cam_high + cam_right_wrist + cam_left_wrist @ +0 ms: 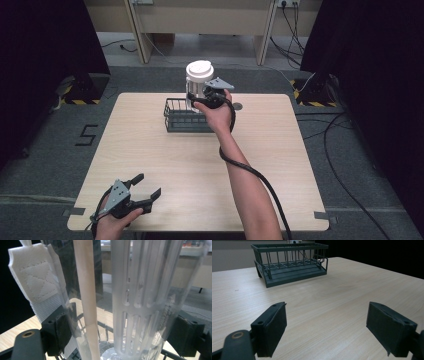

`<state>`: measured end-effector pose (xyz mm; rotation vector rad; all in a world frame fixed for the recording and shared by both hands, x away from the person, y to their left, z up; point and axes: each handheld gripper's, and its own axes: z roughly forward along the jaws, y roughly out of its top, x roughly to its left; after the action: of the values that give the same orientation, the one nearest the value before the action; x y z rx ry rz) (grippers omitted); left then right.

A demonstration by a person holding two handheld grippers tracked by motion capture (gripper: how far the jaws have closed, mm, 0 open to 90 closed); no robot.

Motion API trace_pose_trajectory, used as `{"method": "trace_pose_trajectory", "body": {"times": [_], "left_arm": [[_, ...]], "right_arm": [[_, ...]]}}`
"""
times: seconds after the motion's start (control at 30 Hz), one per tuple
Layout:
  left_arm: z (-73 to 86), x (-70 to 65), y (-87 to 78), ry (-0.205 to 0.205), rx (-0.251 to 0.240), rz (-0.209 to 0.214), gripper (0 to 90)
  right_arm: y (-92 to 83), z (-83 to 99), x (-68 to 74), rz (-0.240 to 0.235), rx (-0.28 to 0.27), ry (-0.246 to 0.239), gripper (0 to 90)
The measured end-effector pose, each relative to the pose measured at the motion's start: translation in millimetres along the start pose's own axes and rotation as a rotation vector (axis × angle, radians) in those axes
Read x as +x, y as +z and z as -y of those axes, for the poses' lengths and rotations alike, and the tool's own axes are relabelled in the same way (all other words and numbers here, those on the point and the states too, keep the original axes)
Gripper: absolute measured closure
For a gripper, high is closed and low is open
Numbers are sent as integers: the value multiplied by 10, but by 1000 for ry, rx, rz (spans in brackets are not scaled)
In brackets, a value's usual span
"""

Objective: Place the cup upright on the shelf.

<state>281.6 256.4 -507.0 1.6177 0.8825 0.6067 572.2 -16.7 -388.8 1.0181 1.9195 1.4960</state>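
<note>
Item: clear plastic bottle (198, 82) with white lid, slotted inner core and fabric strap, held upright over the wire basket (181, 116) at the tabletop's (200, 165) far middle. Right tongs (209, 96) clamp its lower body. Likely light, rigid, smooth-walled (slippery; grip low and square). Left tongs (148, 186) rest open and empty near the front left corner. Obstruction: the basket's rim and wire walls directly below.
</note>
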Motion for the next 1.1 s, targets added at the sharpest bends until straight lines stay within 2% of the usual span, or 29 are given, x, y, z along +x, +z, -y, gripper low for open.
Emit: {"method": "trace_pose_trajectory", "body": {"times": [0.6,1.1], "left_arm": [[-4,-9,-4,2,-2,7,161],[-4,-18,0,4,-2,10,161]], "right_arm": [[219,46,-32,20,32,18,184],[338,207,-2,26,62,22,183]]}}
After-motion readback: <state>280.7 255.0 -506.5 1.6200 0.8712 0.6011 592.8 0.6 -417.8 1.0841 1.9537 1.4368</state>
